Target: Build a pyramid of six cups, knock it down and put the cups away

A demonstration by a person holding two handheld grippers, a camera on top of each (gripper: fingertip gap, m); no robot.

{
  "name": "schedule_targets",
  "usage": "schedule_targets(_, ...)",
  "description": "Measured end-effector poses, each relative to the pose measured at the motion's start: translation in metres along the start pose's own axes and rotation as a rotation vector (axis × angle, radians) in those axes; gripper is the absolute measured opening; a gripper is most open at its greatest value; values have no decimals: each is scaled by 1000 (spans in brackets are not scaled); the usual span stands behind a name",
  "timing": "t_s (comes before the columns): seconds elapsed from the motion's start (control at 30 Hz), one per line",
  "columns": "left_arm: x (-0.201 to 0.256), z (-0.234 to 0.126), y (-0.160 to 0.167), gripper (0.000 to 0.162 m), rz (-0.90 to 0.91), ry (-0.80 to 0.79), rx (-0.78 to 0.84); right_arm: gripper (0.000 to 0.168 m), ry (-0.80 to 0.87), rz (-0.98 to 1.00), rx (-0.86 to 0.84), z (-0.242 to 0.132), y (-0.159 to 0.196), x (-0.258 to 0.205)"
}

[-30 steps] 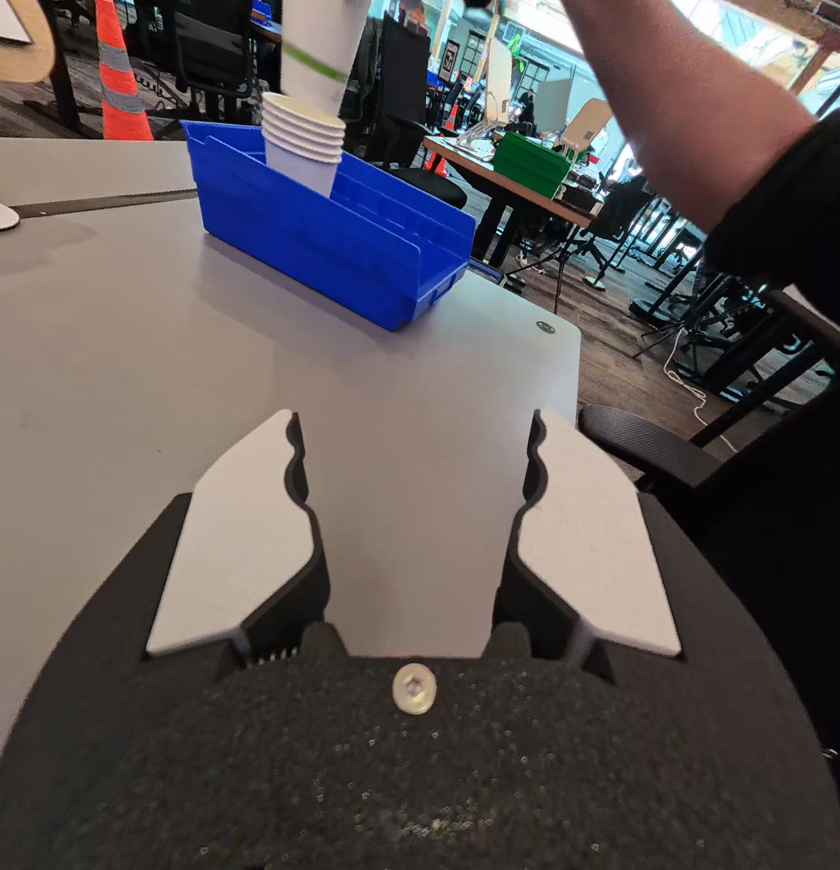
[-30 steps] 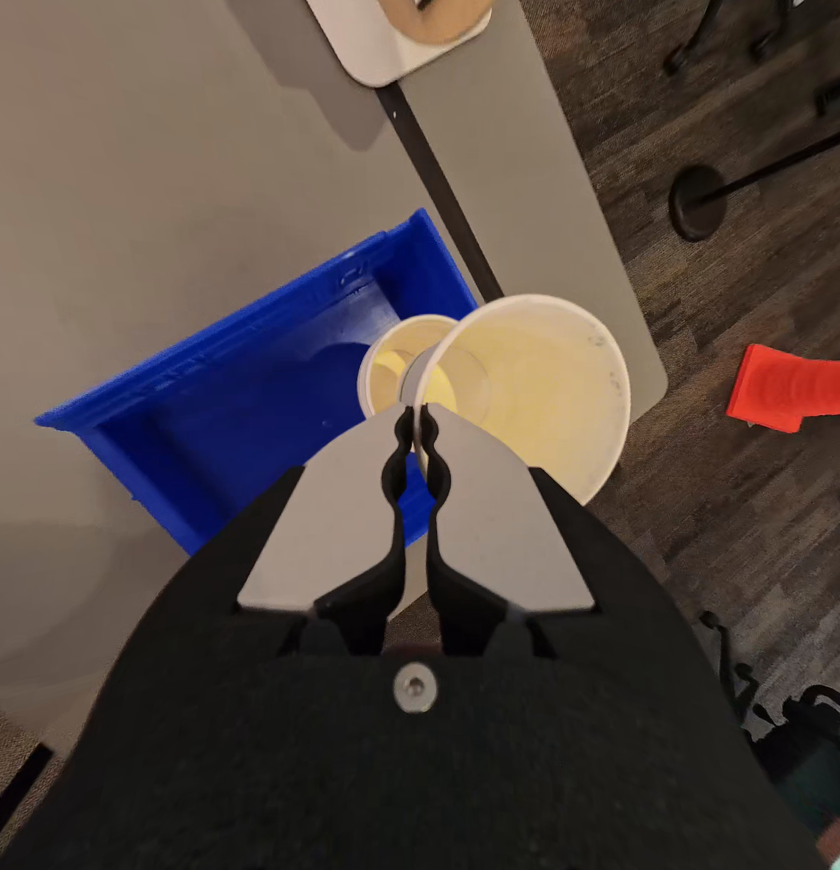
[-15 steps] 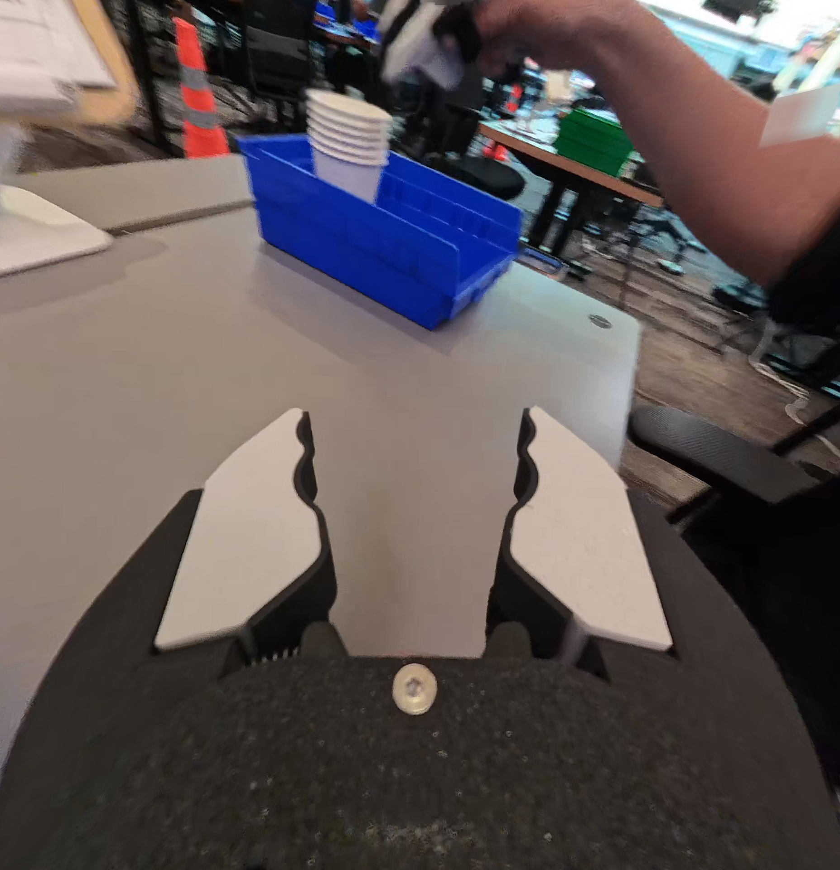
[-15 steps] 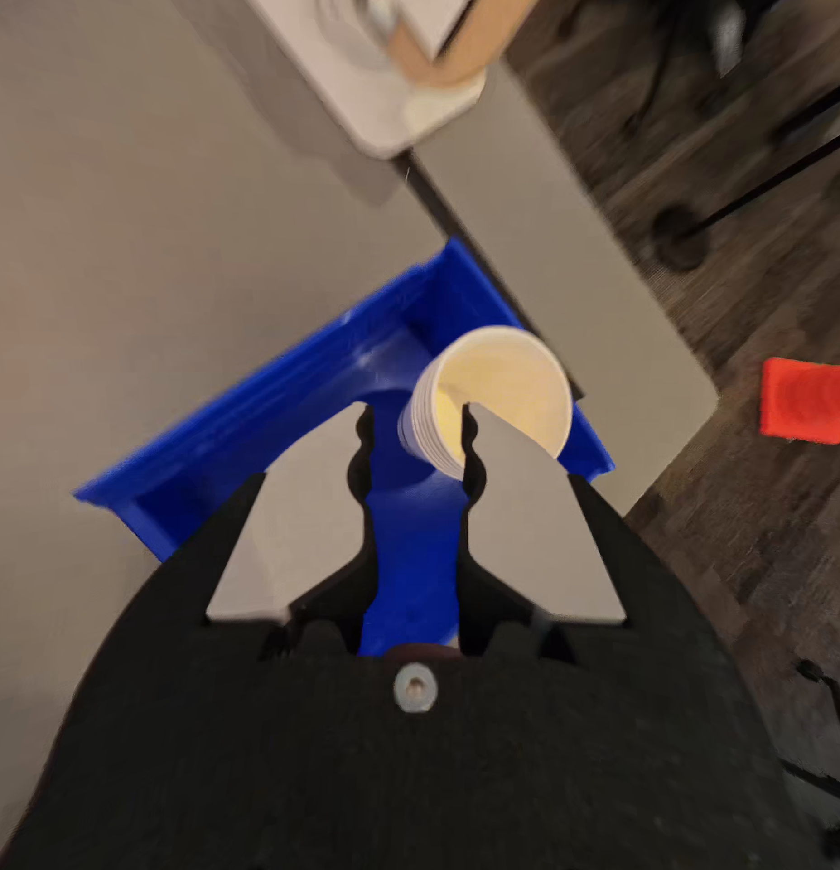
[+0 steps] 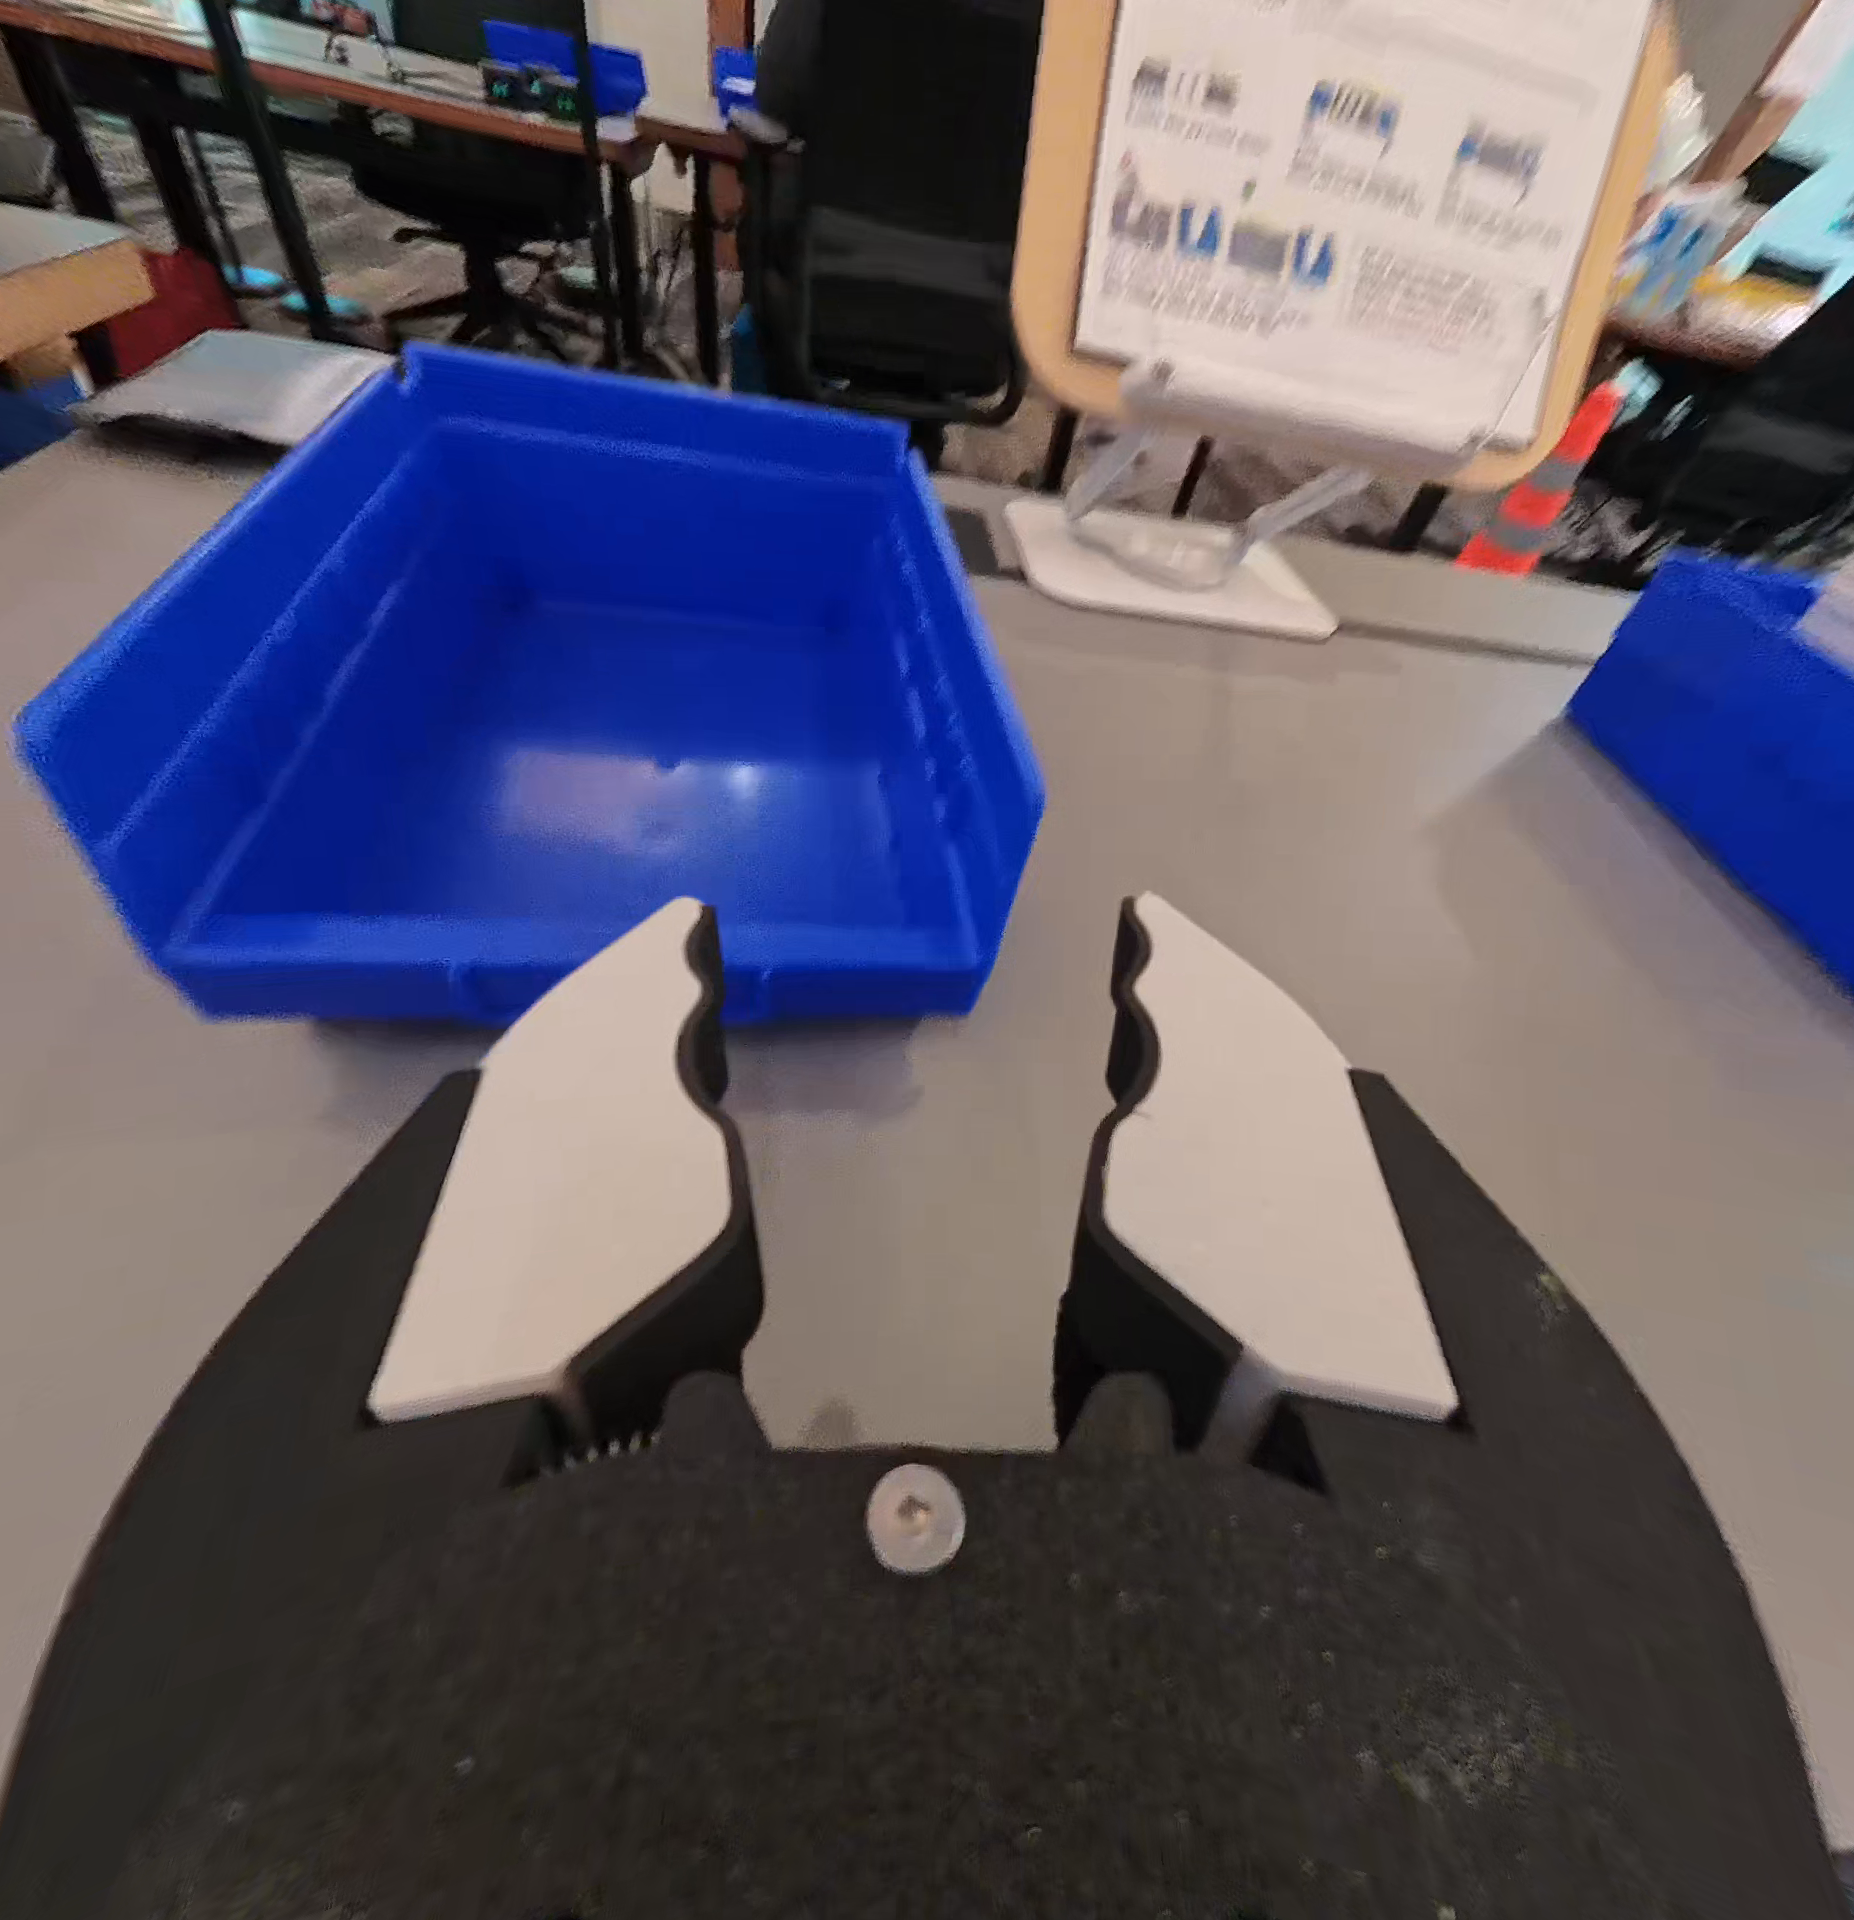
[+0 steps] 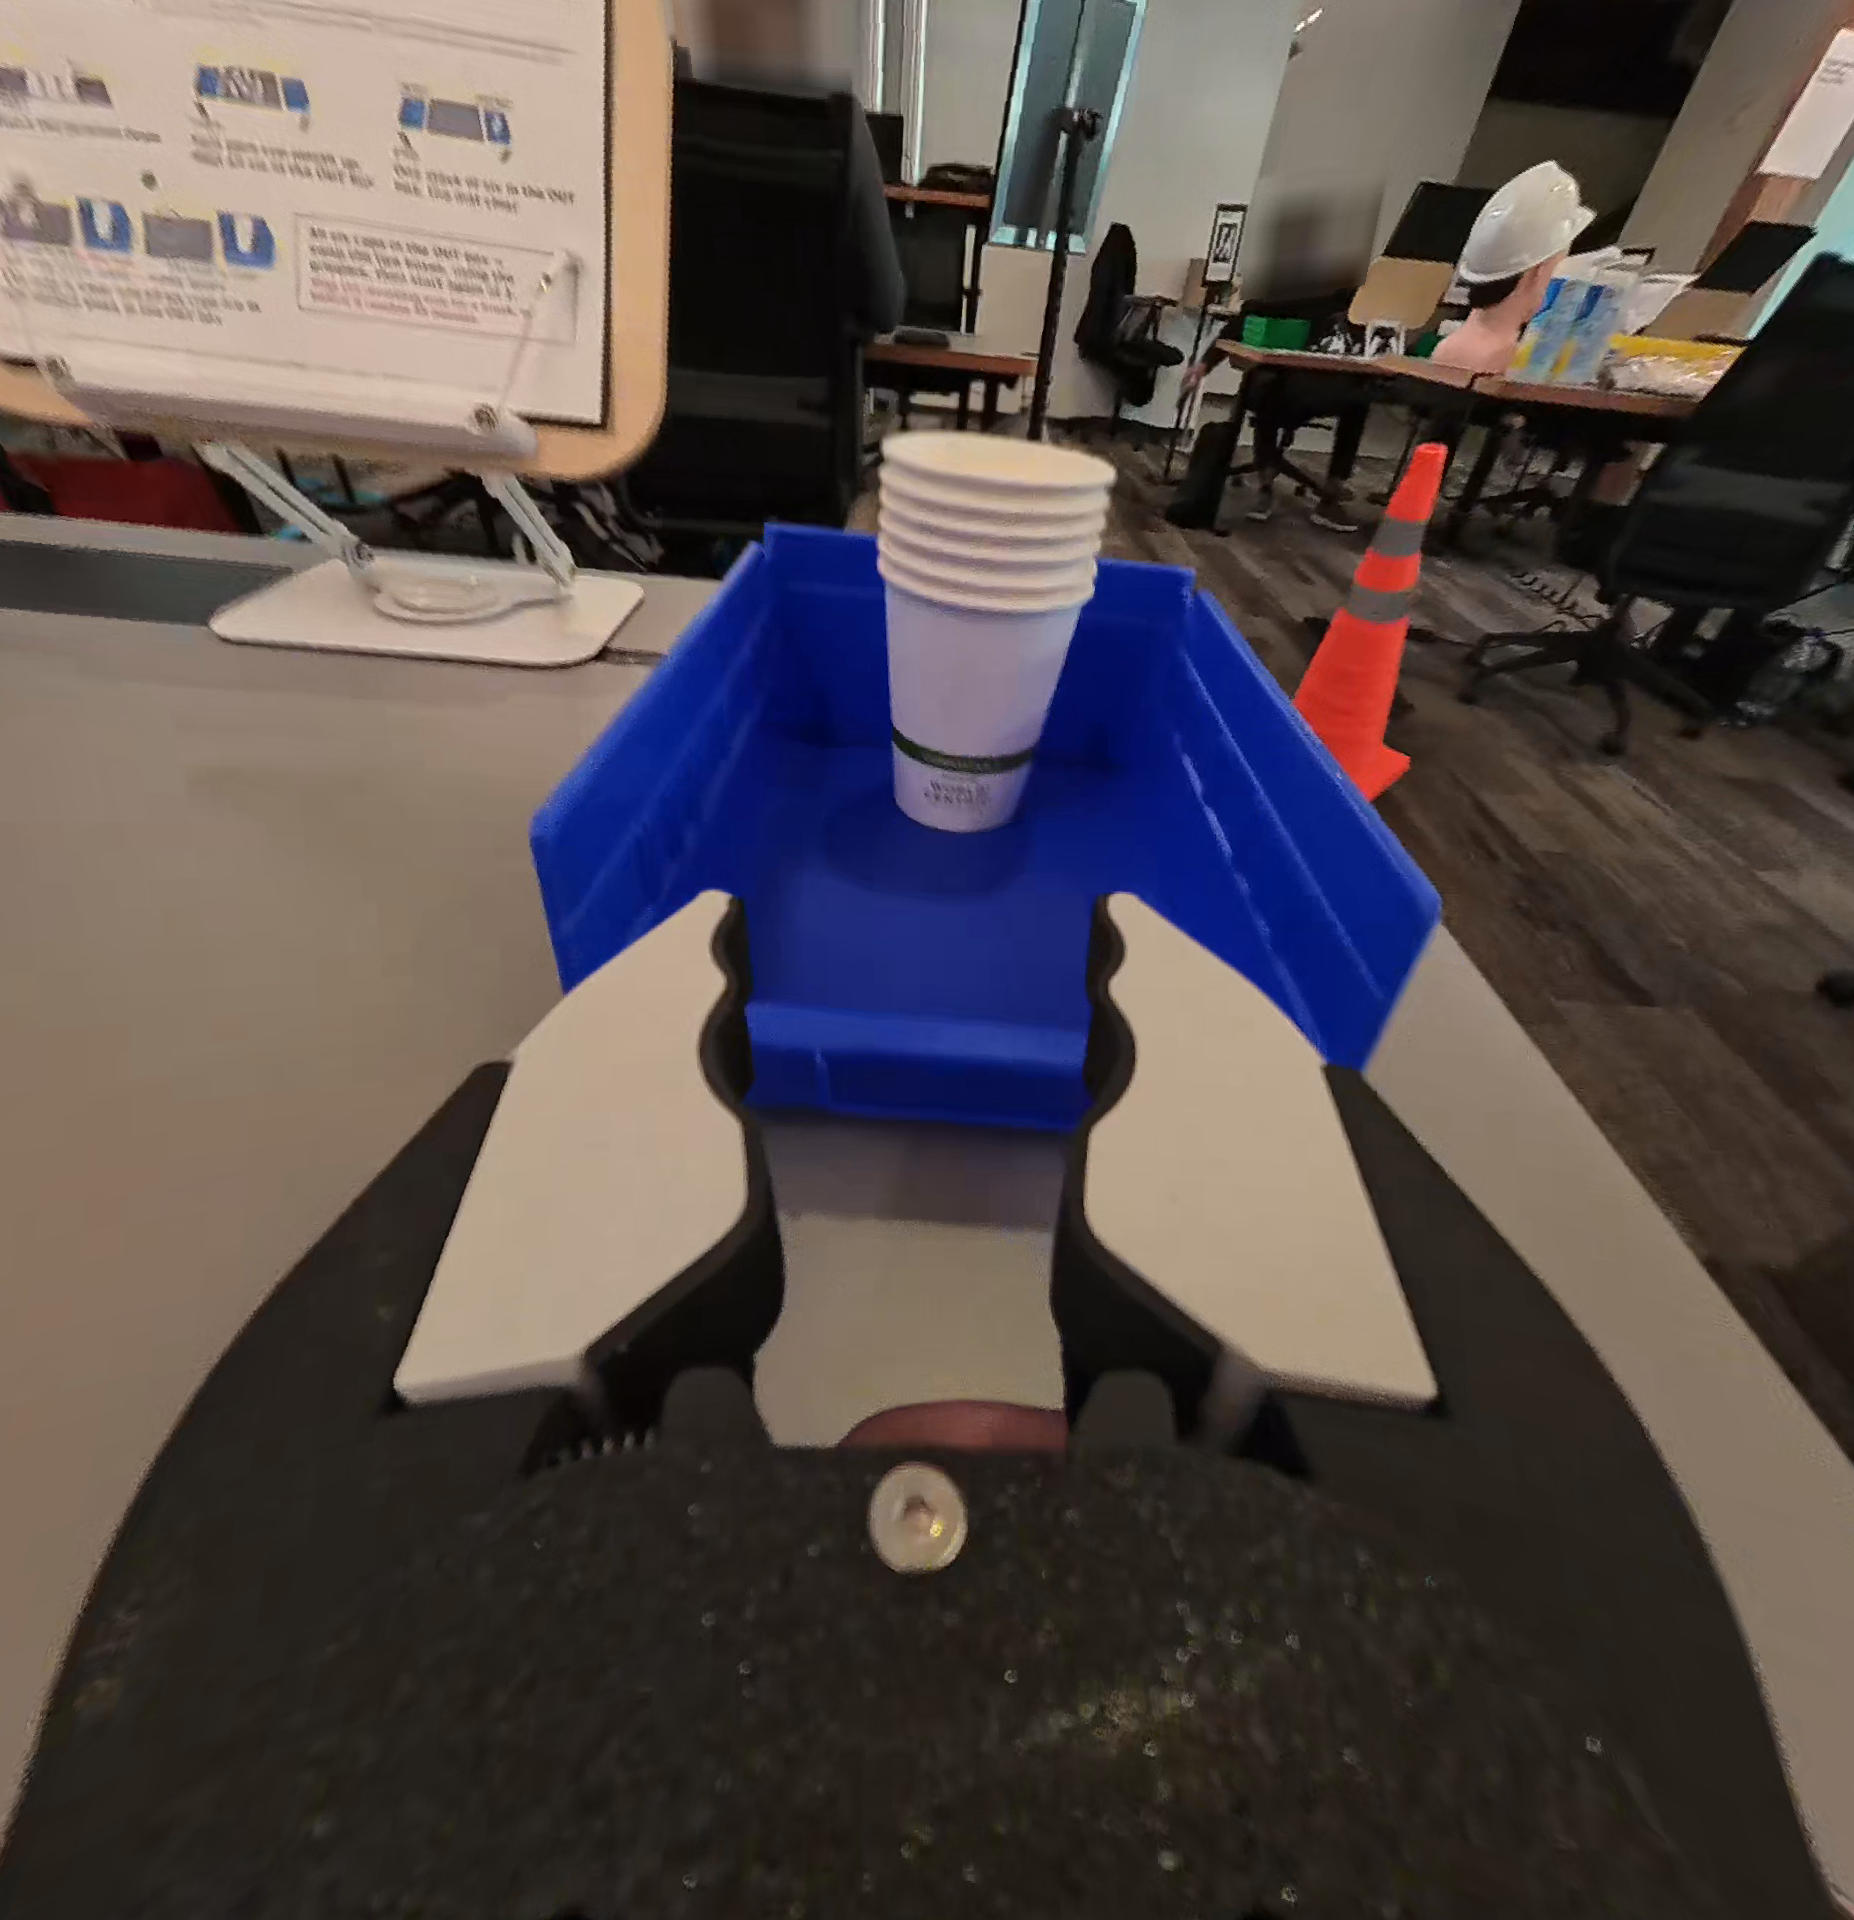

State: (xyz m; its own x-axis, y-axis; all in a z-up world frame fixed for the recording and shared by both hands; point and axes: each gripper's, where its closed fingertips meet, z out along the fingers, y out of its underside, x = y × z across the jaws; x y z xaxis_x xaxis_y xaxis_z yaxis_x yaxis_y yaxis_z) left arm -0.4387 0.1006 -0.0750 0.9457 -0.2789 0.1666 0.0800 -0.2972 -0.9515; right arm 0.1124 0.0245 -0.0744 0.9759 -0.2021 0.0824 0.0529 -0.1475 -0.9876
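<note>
While both of our grippers hang over the grey table (image 6: 279, 935), neither one has anything in it. Our right gripper (image 6: 915, 935) has its jaws spread wide with only bare tabletop and the front lip of a blue plastic bin (image 6: 1307, 831) showing between them. That bin sits at the table's right edge, and the nested stack of white paper cups (image 6: 980, 623) stands upright inside it, toward the back wall, rims up, with a dark green band around the lowest cup near its base. We count roughly seven rims in the stack, though the blur makes an exact count shaky. Just past the bin on the floor there's an orange traffic cone (image 6: 1364, 644), and off to the left on the table a tan-framed instruction board (image 6: 310, 208) leans on a white stand. Over on our left side, the left gripper (image 5: 912, 935) is also released, jaws well apart, pointing at a second blue bin (image 5: 123, 790) that's wider and has no cups in it, just a glossy floor catching some light. Its low front wall is just beyond the left fingertip. To the right in that view we can see the corner of another blue bin (image 5: 1733, 748), cut off by the frame so we can't tell what's in it, plus the same board and stand behind. Office chairs and desks fill the background, all pretty smeared.
</note>
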Motion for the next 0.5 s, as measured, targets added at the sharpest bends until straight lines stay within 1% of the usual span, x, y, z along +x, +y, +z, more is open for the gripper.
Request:
schedule_targets(0.07,-9,-6,17,73,10,-30,-12,61,23,-12,-25,-8,11,7)
schedule_targets(0.17,-5,-9,13,75,-106,45,8,60,10,59,-20,-12,18,9)
schedule_targets(0.2,-3,-9,12,76,-118,63,14,61,3,77,-23,-11,19,9)
schedule_targets(0.3,-5,-3,20,76,-83,50,-13,61,14,51,-5,-8,16,13)
schedule_targets(0.37,-2,0,22,76,-89,71,-23,60,16,27,-6,-6,17,13)
schedule_targets(0.5,0,1,24,76,-52,63,-37,61,12,43,-9,-5,18,16)
